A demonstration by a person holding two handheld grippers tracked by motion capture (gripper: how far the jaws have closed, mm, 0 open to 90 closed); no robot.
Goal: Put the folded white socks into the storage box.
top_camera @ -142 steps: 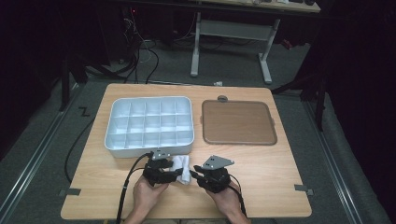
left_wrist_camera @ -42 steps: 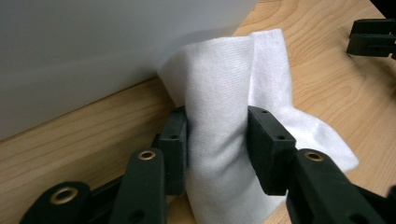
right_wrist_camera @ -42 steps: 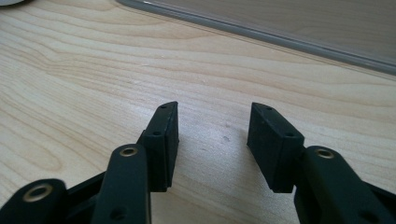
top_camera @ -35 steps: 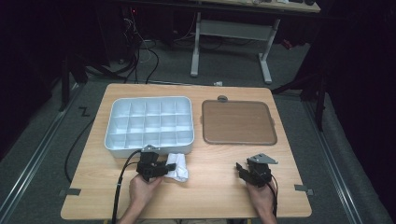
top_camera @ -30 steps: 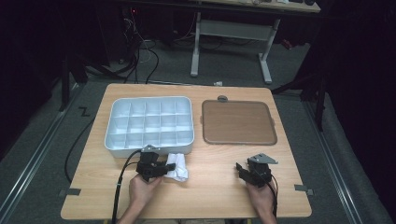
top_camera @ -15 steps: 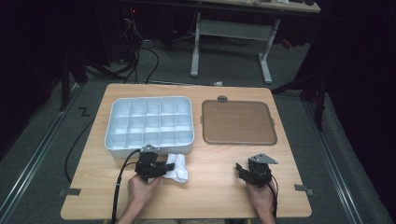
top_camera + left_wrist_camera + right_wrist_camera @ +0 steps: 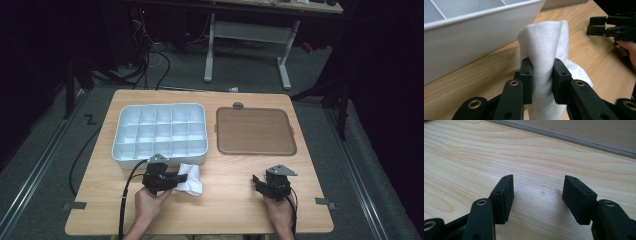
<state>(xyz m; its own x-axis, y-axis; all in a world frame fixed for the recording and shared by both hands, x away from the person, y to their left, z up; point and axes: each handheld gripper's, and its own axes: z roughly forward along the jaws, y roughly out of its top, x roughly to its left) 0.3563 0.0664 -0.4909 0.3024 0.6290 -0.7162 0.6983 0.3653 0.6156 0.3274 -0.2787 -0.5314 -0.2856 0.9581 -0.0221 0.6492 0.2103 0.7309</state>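
A white cloth (image 7: 192, 181) lies bunched on the wooden table just in front of the white compartment tray (image 7: 129, 150). My left gripper (image 7: 181, 177) is shut on a raised fold of that cloth (image 7: 543, 52), which stands up between the jaws in the left gripper view (image 7: 542, 80). My right gripper (image 7: 259, 182) rests low over bare wood at the front right, open with nothing between its fingers (image 7: 537, 195). In the left gripper view the right gripper (image 7: 599, 26) shows far off at the upper right.
A brown flat tray (image 7: 254, 131) with a grey rim (image 7: 564, 138) lies right of the white tray (image 7: 474, 42). A small grey disc (image 7: 238, 105) sits behind it. Cables trail off the table's front left. Bare wood spans between the two hands.
Since 4.7 s ago the right gripper has let go of the cloth and moved right to bare wood. In the last second the left gripper and cloth shifted slightly right.
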